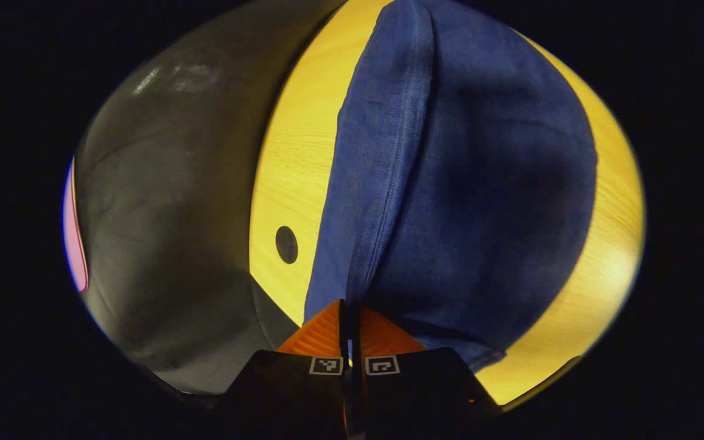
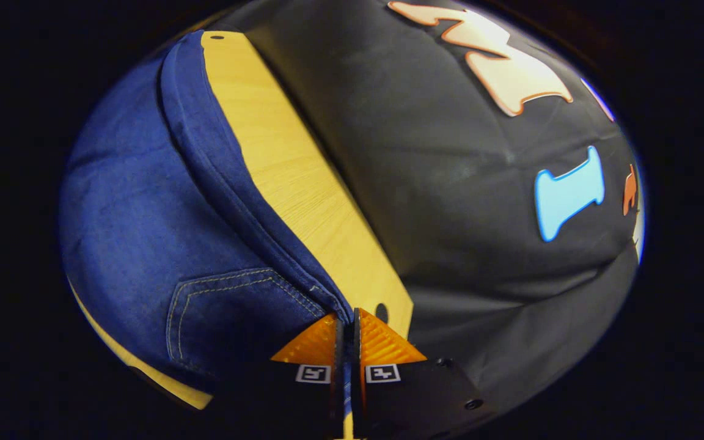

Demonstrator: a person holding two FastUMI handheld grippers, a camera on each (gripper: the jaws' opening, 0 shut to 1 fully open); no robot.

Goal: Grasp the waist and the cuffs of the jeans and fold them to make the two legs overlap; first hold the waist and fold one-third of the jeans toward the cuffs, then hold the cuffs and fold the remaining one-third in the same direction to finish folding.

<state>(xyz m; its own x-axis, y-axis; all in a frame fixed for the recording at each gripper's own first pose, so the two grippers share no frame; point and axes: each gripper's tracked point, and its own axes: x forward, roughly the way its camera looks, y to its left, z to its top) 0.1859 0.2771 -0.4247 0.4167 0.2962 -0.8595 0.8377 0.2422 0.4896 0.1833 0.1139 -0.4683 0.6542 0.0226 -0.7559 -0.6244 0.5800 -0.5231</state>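
Black cloth wall [image 2: 480, 201] behind, hanging past the far edge of the worktop. Pale wooden worktop [image 1: 294, 159], with a dark round hole [image 1: 286, 244] near its edge. Blue jeans [image 1: 480, 201] spread over most of the worktop, far end cut off at the view's rim; a raised fold ridge running away from the tongs. Stitched back pocket [image 2: 236, 305] in the right gripper view, lower part hidden by the tongs. Left tongs [image 1: 349, 308] nearly closed, denim edge pinched between the fingers. Right tongs [image 2: 347, 318] likewise narrow, clamped on a hem of the jeans.
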